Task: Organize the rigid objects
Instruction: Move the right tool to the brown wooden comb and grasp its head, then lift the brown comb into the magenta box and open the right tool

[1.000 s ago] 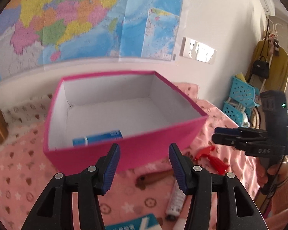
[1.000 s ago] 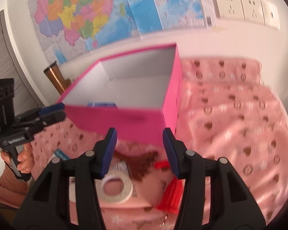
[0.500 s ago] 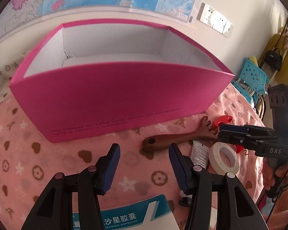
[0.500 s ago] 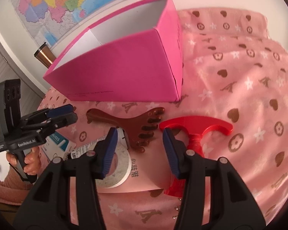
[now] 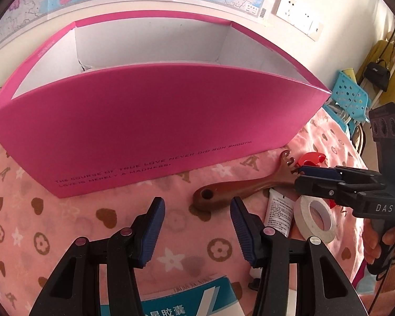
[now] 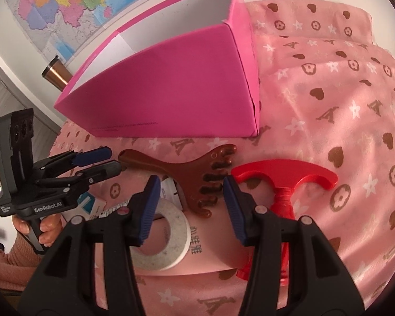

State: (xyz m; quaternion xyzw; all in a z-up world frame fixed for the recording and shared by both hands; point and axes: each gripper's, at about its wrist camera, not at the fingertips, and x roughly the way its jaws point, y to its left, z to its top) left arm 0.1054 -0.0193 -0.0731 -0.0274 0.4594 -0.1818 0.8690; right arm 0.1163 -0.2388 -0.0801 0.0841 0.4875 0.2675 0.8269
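Note:
An open pink box (image 5: 144, 131) (image 6: 171, 92) stands on the pink patterned cloth. In front of it lies a brown wooden comb-like tool (image 5: 239, 187) (image 6: 187, 173). My left gripper (image 5: 196, 205) (image 6: 110, 161) hovers at the tool's handle end. Its jaws are closing, with only cloth between them. My right gripper (image 6: 191, 184) (image 5: 300, 177) stands open above the tool's toothed head and touches nothing. Beside the head lie a red T-shaped handle (image 6: 284, 179) (image 5: 309, 158) and a white tape roll (image 6: 166, 237) (image 5: 316, 218).
A white tube (image 5: 279, 210) lies beside the tape, and a blue-and-white medicine carton (image 5: 171, 302) (image 6: 89, 202) lies near me. A copper-coloured flask (image 6: 55, 75) stands left of the box. Maps and sockets hang on the wall behind; blue baskets (image 5: 352, 97) stand off to the right.
Both grippers have sunk and tipped downward, from looking into the box to hovering low over the items in front of it. The box's inside has dropped out of sight.

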